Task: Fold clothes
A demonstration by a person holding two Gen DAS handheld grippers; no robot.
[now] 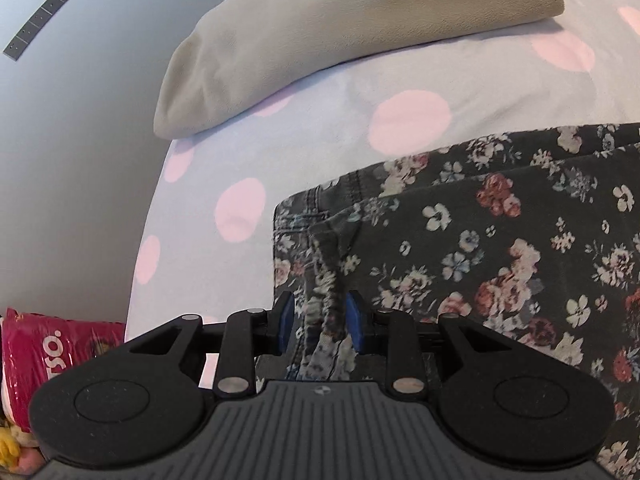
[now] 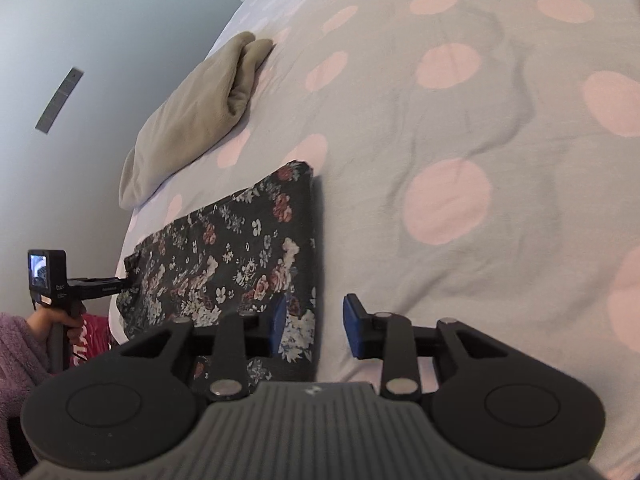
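Observation:
A dark floral garment [image 1: 472, 248] lies folded on the bed; in the right wrist view it [image 2: 224, 252] is a long strip. My left gripper [image 1: 320, 322] is open, its blue pads on either side of a raised fold of the garment's left end without pressing it. In the right wrist view the left gripper [image 2: 124, 280] sits at the strip's far left end. My right gripper [image 2: 314, 326] is open and straddles the strip's right edge, one pad over the fabric, the other over the sheet.
The bed sheet [image 2: 460, 100] is pale blue with pink dots. A folded beige garment lies near the bed's far edge [image 1: 320, 40], [image 2: 192, 116]. A grey wall [image 1: 60, 120] is beyond. A red plastic bag [image 1: 48, 348] sits beside the bed.

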